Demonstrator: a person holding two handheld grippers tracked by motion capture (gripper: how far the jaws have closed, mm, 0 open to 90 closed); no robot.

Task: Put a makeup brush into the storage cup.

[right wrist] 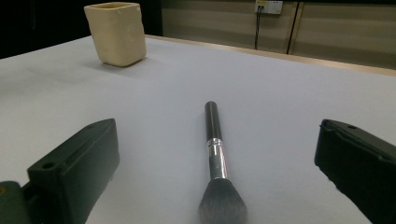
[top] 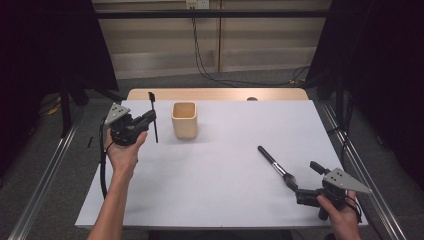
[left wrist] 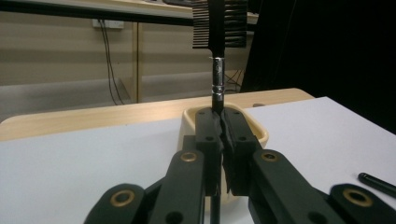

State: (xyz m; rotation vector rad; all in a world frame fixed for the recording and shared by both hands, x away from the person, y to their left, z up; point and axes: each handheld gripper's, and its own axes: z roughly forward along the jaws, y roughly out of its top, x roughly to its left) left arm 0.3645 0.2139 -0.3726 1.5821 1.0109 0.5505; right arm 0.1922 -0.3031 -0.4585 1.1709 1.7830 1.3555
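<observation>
Left gripper (top: 150, 119): raised over the table's left side, jaws clenched on the comb brush (top: 153, 116), which it holds off the sheet.
Comb brush axis: upright, toothed head at the top, handle hanging down below the jaws.
Cup (top: 184, 119): cream, square, open mouth up, just right of the comb brush and apart from it; in the left gripper view it sits right behind the jaws.
White sheet (top: 225, 150): covers the wooden table (top: 215, 94); bare between cup and makeup brush.
Makeup brush (top: 274, 163): lies flat at right, well apart from the cup, handle toward the far left, bristles toward the right gripper.
Right gripper (top: 300, 186): jaws spread wide, released, flanking the bristle end without touching.
</observation>
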